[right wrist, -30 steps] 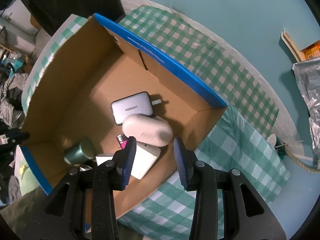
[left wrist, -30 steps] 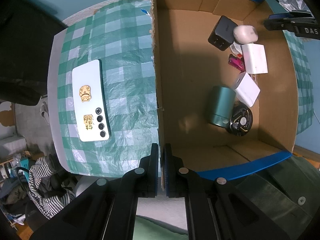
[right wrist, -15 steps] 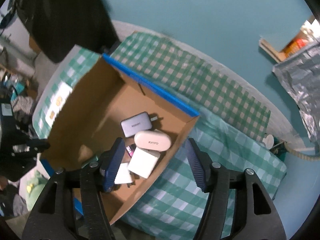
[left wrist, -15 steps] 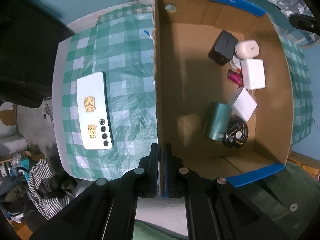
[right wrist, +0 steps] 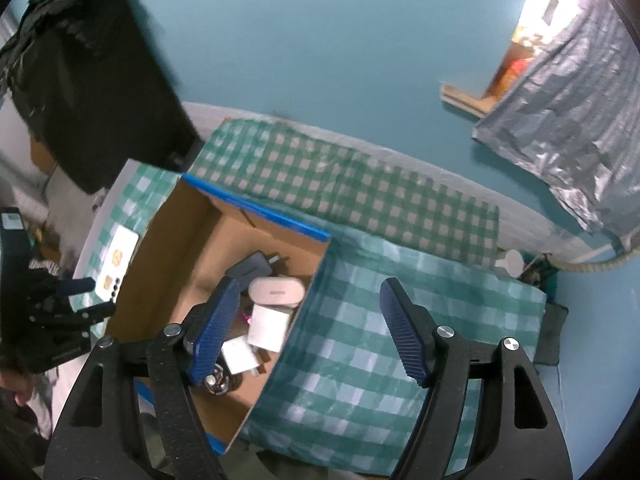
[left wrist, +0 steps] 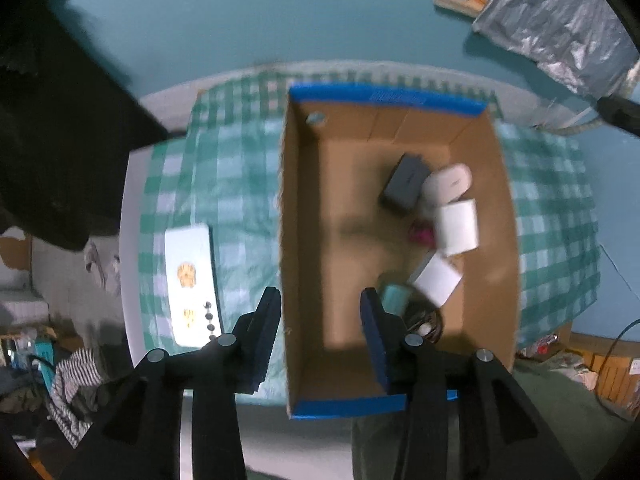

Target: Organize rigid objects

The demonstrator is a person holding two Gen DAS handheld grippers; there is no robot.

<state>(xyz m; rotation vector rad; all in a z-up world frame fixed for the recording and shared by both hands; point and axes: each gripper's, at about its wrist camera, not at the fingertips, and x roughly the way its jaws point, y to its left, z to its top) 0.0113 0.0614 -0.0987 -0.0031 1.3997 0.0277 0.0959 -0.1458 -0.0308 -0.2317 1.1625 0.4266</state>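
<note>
The phone [left wrist: 193, 284] lies at ten o'clock of the left gripper [left wrist: 320, 300], long axis twelve-to-six, outside the box [left wrist: 304, 240]. Both grippers' jaws have just been opening, empty; the right gripper [right wrist: 308, 304] gapes wider, farther off.

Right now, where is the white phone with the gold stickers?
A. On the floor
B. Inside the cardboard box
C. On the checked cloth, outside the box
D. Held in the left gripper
C: the white phone lies flat on the green checked cloth, beside the cardboard box and outside its wall; neither gripper holds it.
</note>
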